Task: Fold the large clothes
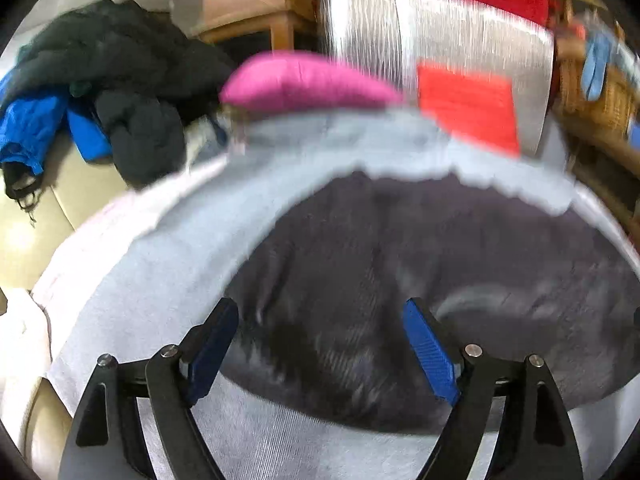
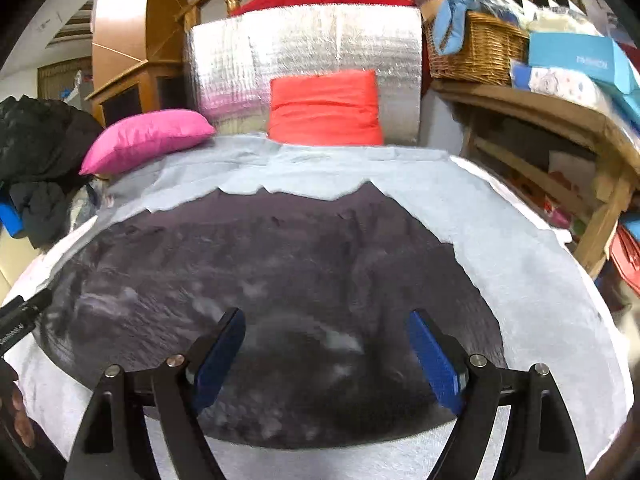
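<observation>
Dark garment (image 2: 280, 264): lay spread flat on the pale grey cover (image 2: 540, 300), roughly at its middle, far edge toward the cushions; surface blurred, type of clothing not discernible.
Left gripper (image 1: 320, 344): hung over the near part of the garment, angled downward; jaws released, set wide, nothing between the blue pads (image 1: 430, 354).
Right gripper (image 2: 326, 350): hung over the near edge of the garment; jaws released, set wide, pads clear of the cloth as far as visible.
Pale grey cover: lay under the garment, showing as a border on all sides.
Pink cushion (image 2: 148, 140): rested at the far left corner of the cover.
Orange-red cushion (image 2: 326, 106): stood at the far edge, leaning against the silver foil panel (image 2: 304, 40).
Heap of dark and blue clothes (image 1: 80, 92): lay to the left, apart from the cover.
Wicker basket (image 2: 476, 50): sat on a wooden shelf (image 2: 532, 112) at the right.
</observation>
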A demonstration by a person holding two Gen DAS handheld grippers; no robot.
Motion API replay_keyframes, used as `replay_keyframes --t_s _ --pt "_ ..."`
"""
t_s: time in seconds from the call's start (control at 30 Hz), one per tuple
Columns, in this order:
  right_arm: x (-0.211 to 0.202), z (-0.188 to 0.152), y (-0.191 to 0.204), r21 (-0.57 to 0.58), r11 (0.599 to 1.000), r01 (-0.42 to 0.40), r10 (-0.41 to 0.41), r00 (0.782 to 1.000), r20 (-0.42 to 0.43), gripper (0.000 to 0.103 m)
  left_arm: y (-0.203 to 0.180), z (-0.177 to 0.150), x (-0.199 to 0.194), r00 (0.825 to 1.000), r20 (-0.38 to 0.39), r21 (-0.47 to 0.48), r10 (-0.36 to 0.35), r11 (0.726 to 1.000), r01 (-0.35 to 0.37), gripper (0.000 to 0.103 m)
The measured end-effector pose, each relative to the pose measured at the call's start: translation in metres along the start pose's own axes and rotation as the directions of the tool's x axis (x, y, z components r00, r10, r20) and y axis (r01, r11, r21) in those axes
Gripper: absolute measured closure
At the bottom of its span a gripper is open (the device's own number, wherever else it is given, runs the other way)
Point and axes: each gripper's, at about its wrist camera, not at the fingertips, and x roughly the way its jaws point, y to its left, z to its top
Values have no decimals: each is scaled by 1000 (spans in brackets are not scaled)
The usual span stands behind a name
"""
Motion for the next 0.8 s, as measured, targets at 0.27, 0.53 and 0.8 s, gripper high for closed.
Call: replay_keyframes --t_s 0.27,0.53,0.8 --pt "31 -24 -16 43 999 14 -9 993 -117 15 -5 -20 13 1000 14 53 19 998 -20 12" --pt "5 -13 -9 27 999 16 -13 993 -117 15 15 7 -3 996 -48 -53 -81 995 79 12" --pt "15 -27 -21 72 997 12 -1 988 -152 15 -25 -7 -4 987 -70 49 -142 988 146 12"
